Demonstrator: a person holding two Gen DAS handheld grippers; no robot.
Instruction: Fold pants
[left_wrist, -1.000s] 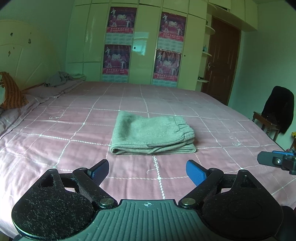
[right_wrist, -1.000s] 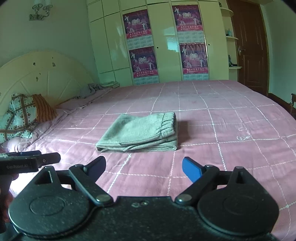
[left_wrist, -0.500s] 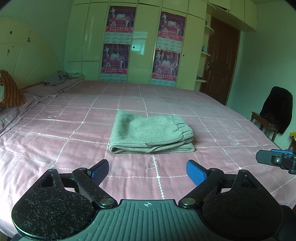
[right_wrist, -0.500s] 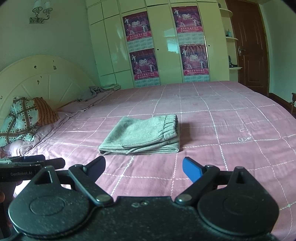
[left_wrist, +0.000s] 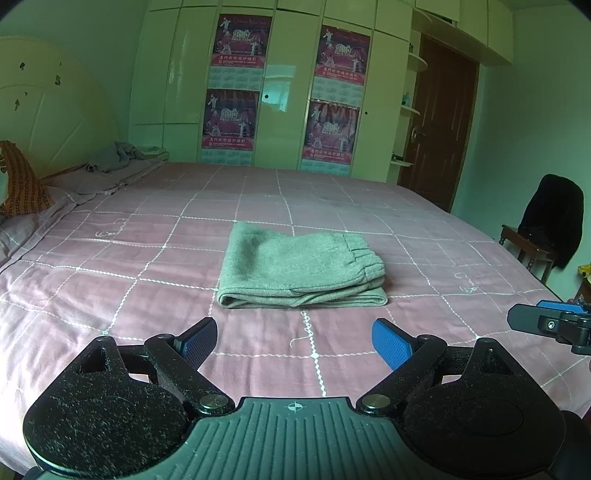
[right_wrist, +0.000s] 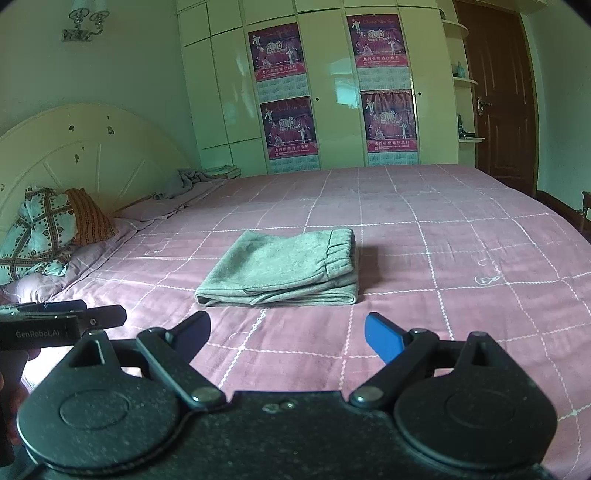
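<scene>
Both grippers hung wide open and empty.
The left gripper (left_wrist: 293, 338) and right gripper (right_wrist: 286, 332) were short of the folded pants (left_wrist: 301, 273) on the bed (left_wrist: 110, 258), touching nothing.

Pink checked bed (left_wrist: 110, 258), folded grey pants (left_wrist: 299, 273), pillows (right_wrist: 40, 232)

**Dim, green-tinted room, sharp fisheye frames**

I see both views washed in a greenish cast under soft, dim daylight. Glare sits on the glossy wardrobe doors (left_wrist: 280, 88), which mirror a bright window. The folded pants (right_wrist: 284, 269) throw a soft shadow to their right on the bedspread (right_wrist: 461, 258). Straight lines bow toward the edges, corners vignette black. No motion blur.
</scene>
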